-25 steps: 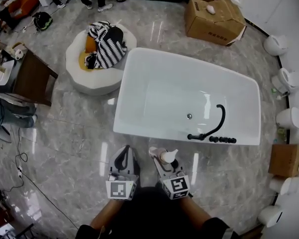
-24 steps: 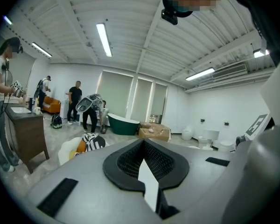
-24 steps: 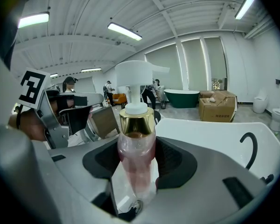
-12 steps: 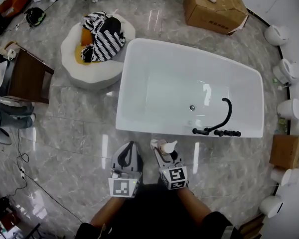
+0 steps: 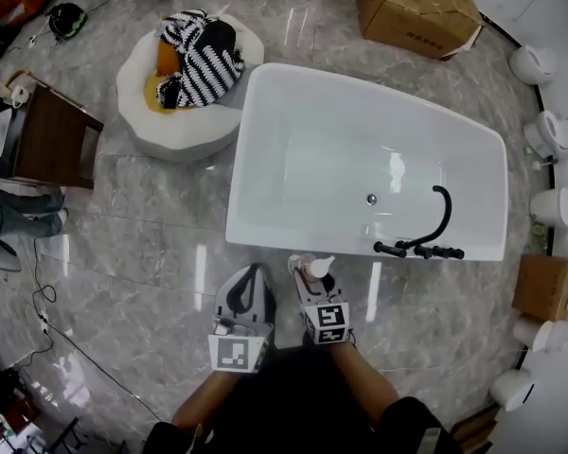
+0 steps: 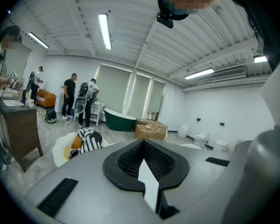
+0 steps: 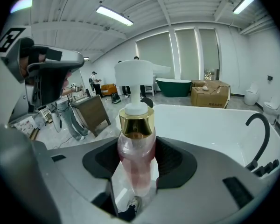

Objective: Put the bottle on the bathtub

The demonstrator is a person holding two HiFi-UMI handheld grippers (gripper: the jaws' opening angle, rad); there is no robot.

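A clear pink pump bottle (image 7: 136, 157) with a gold collar and a white pump head stands upright between the jaws of my right gripper (image 7: 135, 190), which is shut on it. In the head view the bottle (image 5: 318, 267) and right gripper (image 5: 310, 274) hang over the marble floor, just short of the near rim of the white bathtub (image 5: 265, 239). The tub's rim (image 7: 214, 120) fills the background past the bottle. My left gripper (image 5: 253, 274) is beside the right one, shut and holding nothing (image 6: 147, 181).
A black faucet (image 5: 438, 218) arches over the tub's near right rim. A round white pouf with striped clothes (image 5: 185, 74) sits left of the tub, beside a wooden cabinet (image 5: 47, 140). There is a cardboard box (image 5: 417, 8) behind and toilets (image 5: 549, 206) along the right wall.
The tub and floor items have slid up and to the right in the head view. Both grippers stay side by side near the tub's near rim, the bottle still held.
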